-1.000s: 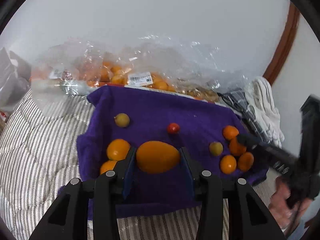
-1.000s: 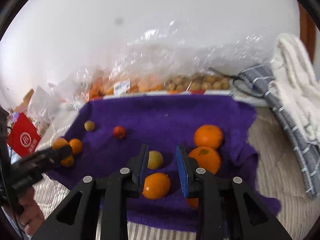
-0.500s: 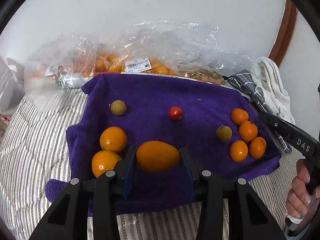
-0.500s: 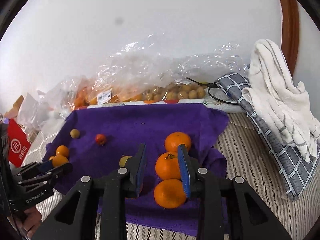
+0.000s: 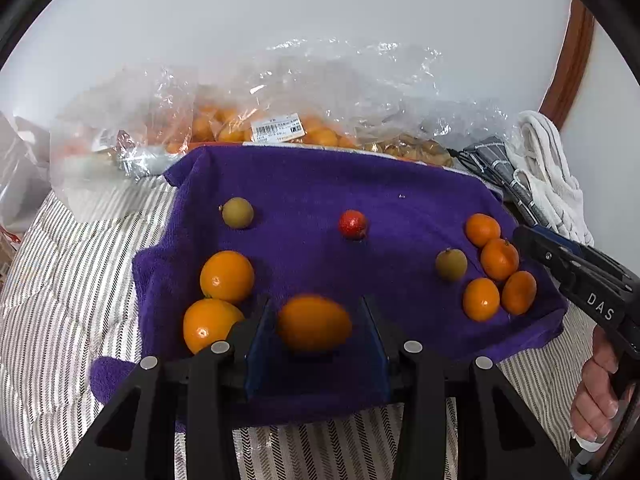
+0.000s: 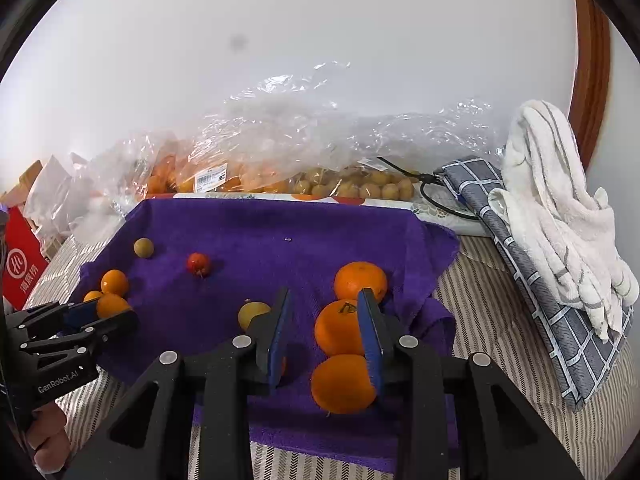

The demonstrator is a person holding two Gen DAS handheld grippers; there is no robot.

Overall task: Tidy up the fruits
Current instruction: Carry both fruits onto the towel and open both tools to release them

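On the purple towel the left gripper has its fingers spread with gaps around a blurred oval orange fruit between them, and the right gripper, fingers also spread, stands over three oranges.

Fruits lie on the towel; bags behind (against wall).

The middle of the purple towel lay open — only a red fruit sat there. Two oranges crowded its left edge, a cluster of small oranges its right. Behind, plastic bags walled the far side; folded cloths blocked the right.
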